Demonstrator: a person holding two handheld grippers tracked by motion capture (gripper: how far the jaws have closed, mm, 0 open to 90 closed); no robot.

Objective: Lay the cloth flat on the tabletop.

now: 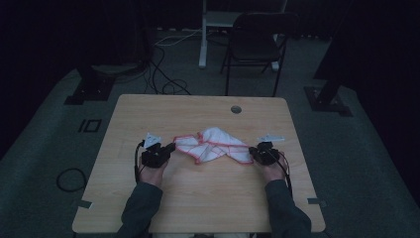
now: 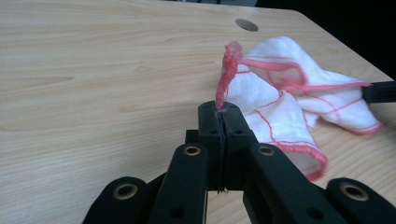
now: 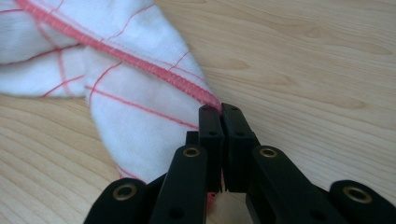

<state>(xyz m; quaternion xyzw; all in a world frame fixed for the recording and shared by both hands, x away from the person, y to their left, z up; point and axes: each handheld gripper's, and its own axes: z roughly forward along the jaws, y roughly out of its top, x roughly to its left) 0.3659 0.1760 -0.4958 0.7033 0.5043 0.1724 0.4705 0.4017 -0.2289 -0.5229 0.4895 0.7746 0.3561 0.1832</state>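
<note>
Item: white cloth (image 1: 213,145) with red stitched hem and red check lines, lying rumpled at the centre of a wooden table (image 1: 198,208), a little toward twelve o'clock of the person's hands. Left gripper (image 1: 170,148), at nine o'clock of the cloth, has its jaws pressed together on a corner of the hem, which stands up from the tips in the left gripper view (image 2: 227,70). Right gripper (image 1: 253,151), at three o'clock of the cloth, is likewise clamped on the opposite corner's hem (image 3: 205,95). Work in hand, as judged: spreading the cloth flat between the two corners. Risks: each bite takes only the hem's edge, so a firm outward pull could slip a corner free; uneven pulling could leave the middle folds twisted.
</note>
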